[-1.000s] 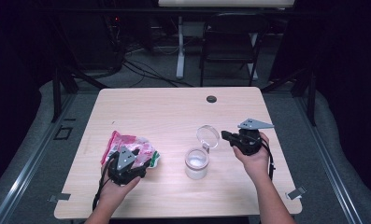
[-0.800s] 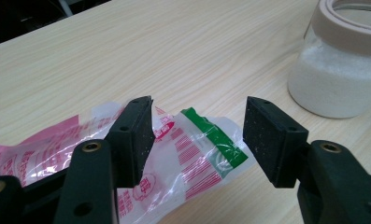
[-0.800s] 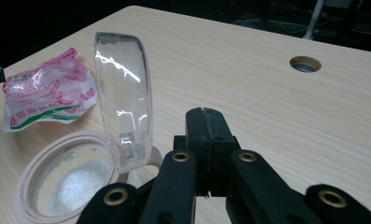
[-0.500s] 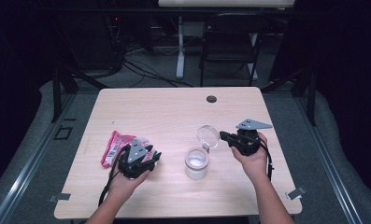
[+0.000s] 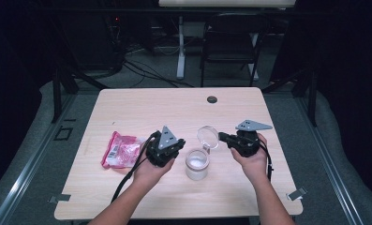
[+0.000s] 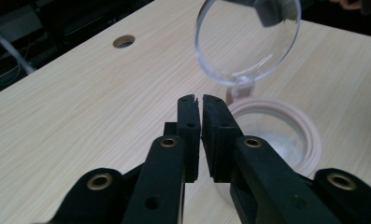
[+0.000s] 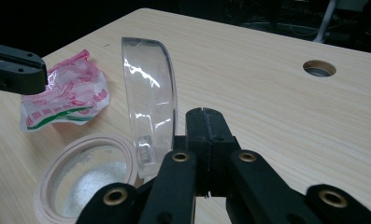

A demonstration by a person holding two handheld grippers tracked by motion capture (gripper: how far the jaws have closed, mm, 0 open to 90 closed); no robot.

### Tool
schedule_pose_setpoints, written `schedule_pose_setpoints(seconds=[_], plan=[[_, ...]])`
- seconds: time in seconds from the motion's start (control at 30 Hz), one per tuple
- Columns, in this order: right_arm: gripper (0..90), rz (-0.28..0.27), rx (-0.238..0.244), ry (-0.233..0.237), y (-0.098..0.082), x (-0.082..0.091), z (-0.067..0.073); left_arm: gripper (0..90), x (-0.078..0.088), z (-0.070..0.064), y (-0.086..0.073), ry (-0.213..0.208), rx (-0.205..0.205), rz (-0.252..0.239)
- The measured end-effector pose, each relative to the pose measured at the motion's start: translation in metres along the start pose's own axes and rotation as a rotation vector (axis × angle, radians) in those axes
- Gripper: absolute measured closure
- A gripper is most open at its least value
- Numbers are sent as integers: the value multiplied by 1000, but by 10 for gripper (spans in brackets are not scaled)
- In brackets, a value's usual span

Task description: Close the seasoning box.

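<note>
Two black tools: right (image 5: 221, 137) pinches the jar's (image 5: 196, 164) round clear lid (image 5: 208, 136); left (image 5: 174, 149) just pressed together, empty.

A light wooden table (image 5: 141, 105) carries a pink packet (image 5: 120, 149) and jar (image 5: 196, 164).

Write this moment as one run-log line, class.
left gripper: shut, empty, just closed, near jar | right gripper: shut on lid, held open | packet: on table
</note>
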State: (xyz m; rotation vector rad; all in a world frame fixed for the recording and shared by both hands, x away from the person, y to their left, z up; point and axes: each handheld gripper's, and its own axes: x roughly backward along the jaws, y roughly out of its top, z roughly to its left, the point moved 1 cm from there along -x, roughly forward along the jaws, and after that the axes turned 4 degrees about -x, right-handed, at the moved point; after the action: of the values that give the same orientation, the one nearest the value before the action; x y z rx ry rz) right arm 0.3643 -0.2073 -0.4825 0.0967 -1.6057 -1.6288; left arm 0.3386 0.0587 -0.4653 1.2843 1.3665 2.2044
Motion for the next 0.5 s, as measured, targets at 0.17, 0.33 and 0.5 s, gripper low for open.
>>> schedule_pose_setpoints(seconds=[0.17,0.33,0.5], plan=[[900,-5,-2,5,0,1,1,895,-9,-5,17,-26,-12,-3],[900,-7,1,8,0,1,2,900,-19,-10,26,-52,-20,7],[900,-9,5,15,1,2,4,900,-26,-15,34,-66,-32,11]])
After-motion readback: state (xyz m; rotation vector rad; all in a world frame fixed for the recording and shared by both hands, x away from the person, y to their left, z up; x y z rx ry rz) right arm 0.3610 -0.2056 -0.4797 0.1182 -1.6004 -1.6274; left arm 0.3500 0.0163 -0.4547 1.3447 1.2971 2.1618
